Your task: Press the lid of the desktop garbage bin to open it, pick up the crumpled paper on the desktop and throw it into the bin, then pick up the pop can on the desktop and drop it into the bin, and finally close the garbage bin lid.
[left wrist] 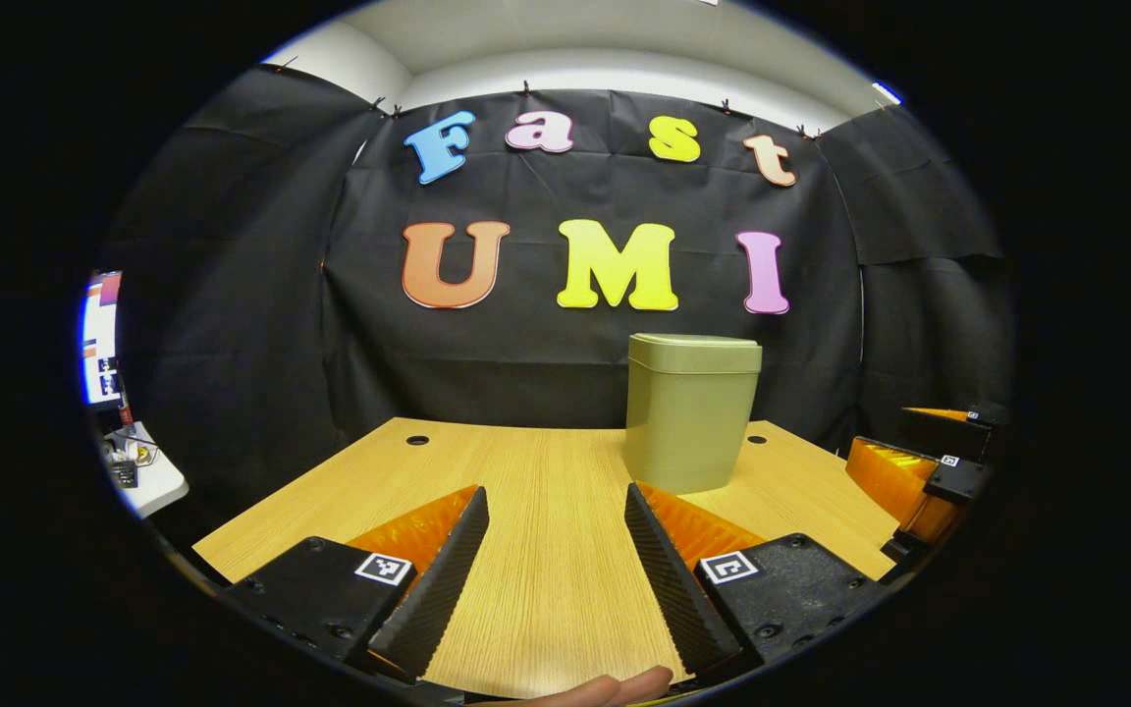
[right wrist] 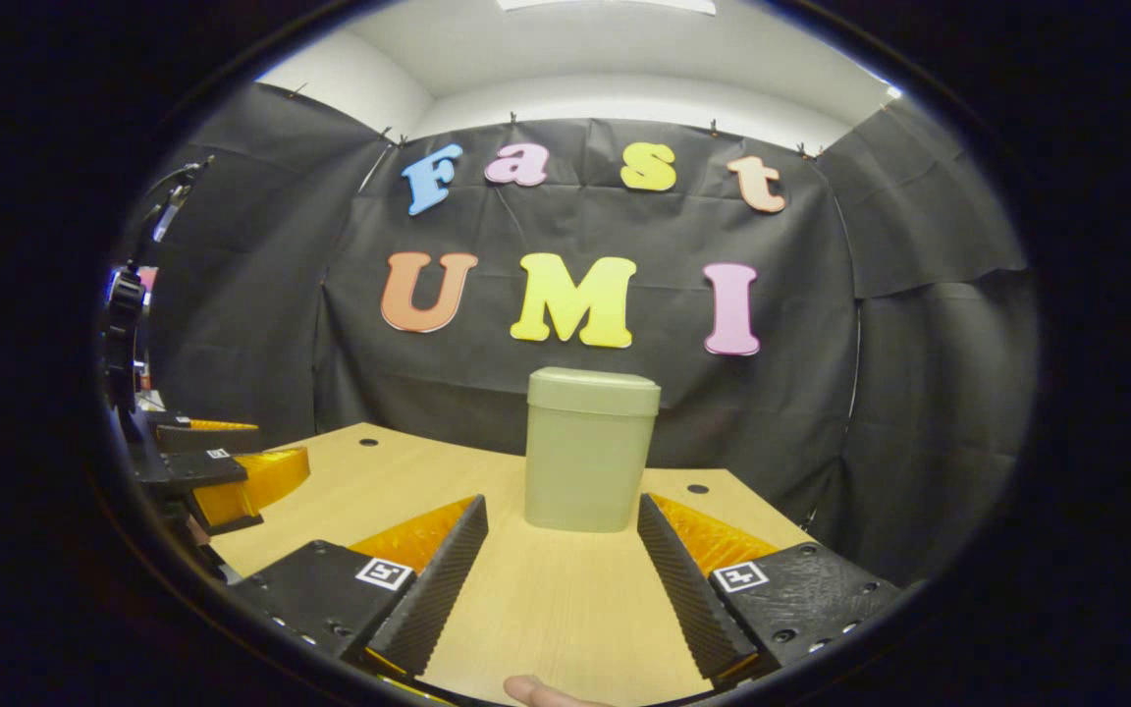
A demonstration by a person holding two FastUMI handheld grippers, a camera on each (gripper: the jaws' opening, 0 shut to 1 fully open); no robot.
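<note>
An olive green garbage bin [left wrist: 691, 412] stands upright on the wooden desktop [left wrist: 546, 471], its lid down. In the left gripper view my left gripper [left wrist: 556, 560] is open over bare wood, short of the bin and a little to its left. The right gripper [left wrist: 924, 471] shows at that view's right edge. In the right gripper view the bin [right wrist: 589, 449] stands straight ahead, and my right gripper [right wrist: 563, 579] is open in front of it with nothing between its fingers. The left gripper [right wrist: 222, 471] hangs at the left edge of this view.
Black cloth walls close the booth behind and beside the desk. The desktop has round cable holes [left wrist: 417, 440] near its back corners. A white side table with small items [left wrist: 138, 471] sits far left beyond the desk edge. A fingertip [left wrist: 624, 684] shows at the bottom.
</note>
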